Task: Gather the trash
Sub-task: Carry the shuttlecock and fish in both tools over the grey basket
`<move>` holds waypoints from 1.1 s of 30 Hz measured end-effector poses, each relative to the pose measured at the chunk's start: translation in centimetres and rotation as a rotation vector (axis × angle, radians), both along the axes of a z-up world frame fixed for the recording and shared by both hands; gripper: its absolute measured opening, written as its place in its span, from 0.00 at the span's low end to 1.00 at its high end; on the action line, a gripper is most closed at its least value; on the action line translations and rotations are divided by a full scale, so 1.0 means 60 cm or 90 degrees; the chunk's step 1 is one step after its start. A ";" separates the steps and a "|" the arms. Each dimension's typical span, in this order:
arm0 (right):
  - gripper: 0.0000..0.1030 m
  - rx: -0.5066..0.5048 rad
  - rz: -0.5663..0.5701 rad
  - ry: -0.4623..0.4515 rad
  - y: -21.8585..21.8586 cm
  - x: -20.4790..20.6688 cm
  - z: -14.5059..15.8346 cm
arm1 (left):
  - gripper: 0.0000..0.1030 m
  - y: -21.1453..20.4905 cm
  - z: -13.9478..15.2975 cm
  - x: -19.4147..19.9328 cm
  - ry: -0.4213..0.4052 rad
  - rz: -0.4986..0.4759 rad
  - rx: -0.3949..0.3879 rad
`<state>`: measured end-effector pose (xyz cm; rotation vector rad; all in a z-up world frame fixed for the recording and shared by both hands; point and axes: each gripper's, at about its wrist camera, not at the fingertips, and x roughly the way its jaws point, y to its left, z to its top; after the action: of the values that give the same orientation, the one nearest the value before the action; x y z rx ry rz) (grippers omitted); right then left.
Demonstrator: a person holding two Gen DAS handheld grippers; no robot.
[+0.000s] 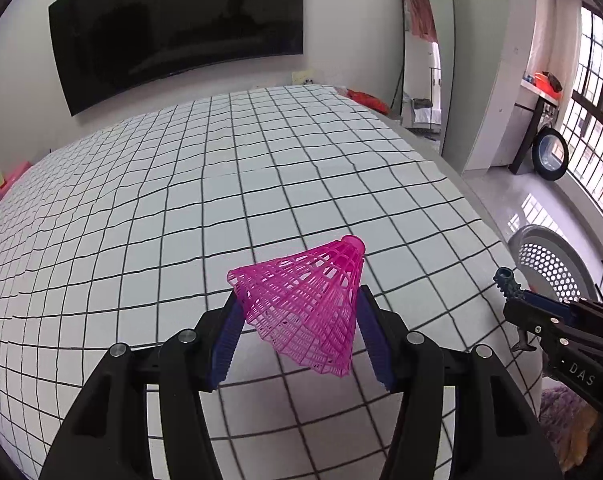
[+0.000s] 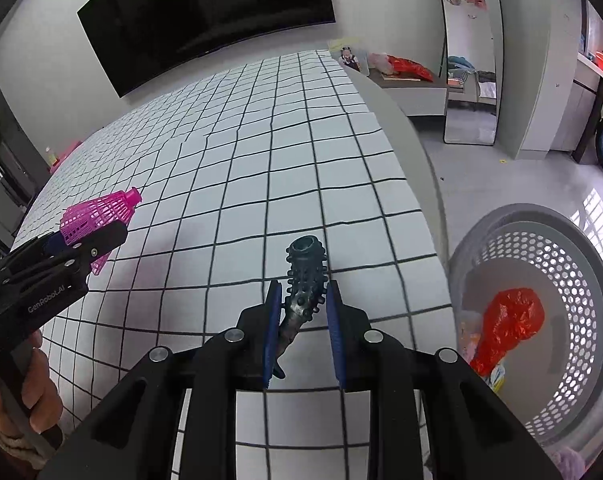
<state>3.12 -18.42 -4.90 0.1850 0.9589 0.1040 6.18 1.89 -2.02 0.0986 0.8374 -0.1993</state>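
My left gripper (image 1: 299, 300) is shut on a pink plastic shuttlecock (image 1: 309, 296), held above the checked tabletop (image 1: 181, 200) with its cap pointing away. It also shows at the left of the right wrist view (image 2: 97, 216). My right gripper (image 2: 301, 292) is shut on a dark knobbly tube (image 2: 305, 280), which points forward above the table near its right edge. The right gripper and tube also show in the left wrist view (image 1: 509, 284). A grey perforated basket (image 2: 573, 272) stands on the floor to the right, holding a red plastic bag (image 2: 509, 320).
A large dark TV (image 1: 173, 28) hangs on the wall behind the table. A tall mirror (image 1: 425, 52) leans at the back right. Red bags and a small figure (image 2: 381, 64) lie on a low unit beyond the table's far corner. Barred windows (image 1: 593, 100) are at the right.
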 end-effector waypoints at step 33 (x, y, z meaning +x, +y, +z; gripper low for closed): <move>0.22 0.007 -0.236 0.031 -0.374 -0.149 -0.062 | 0.53 -0.428 -0.044 -0.072 0.043 -0.233 0.001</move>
<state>-5.80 -40.88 -8.62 0.3731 0.9577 -0.2363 1.84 -23.77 -4.68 0.2478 0.8825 -0.5479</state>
